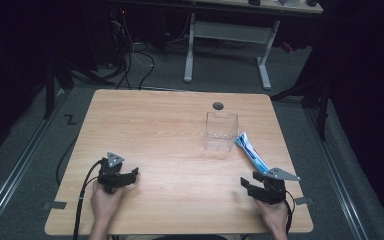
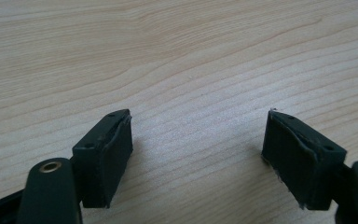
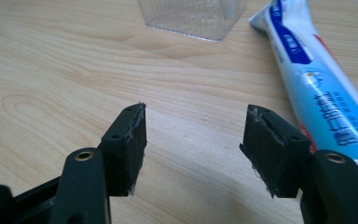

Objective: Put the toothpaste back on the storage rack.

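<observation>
Blue-white toothpaste tube [image 1: 250, 152] lies diagonally, pointing away-left toward the box [image 1: 221, 131]; both tools gape, empty.

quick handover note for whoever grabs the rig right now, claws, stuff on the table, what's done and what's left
Left claw: open, holding nothing, low over bare wood at the table's near left.
Right claw: open, holding nothing, near right, just short of the toothpaste tube.
The tube lies flat, to the right of the clear plastic container, which stands upright.
Done: nothing gripped yet.
Left: probably grasp the tube with the right claw and put it in the container.
</observation>
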{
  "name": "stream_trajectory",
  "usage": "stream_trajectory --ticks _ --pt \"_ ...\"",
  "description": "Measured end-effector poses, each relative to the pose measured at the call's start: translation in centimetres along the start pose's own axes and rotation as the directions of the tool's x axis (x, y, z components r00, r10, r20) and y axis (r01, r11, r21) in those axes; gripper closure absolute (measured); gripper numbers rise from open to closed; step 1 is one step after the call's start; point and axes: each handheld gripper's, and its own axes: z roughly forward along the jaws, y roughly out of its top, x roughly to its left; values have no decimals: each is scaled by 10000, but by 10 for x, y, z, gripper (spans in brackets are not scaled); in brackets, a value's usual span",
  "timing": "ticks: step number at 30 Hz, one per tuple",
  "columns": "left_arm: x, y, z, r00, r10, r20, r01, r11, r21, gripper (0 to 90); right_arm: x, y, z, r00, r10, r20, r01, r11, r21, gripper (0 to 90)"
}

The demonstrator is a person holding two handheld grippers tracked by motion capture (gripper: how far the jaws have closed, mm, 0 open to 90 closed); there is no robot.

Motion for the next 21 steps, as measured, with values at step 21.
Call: stream_trajectory --ticks 21 --pt "0 0 0 10000 5 -21 -5 10000 4 246 -25 18 -15 9921 455 1165 -375 9969 -697 458"
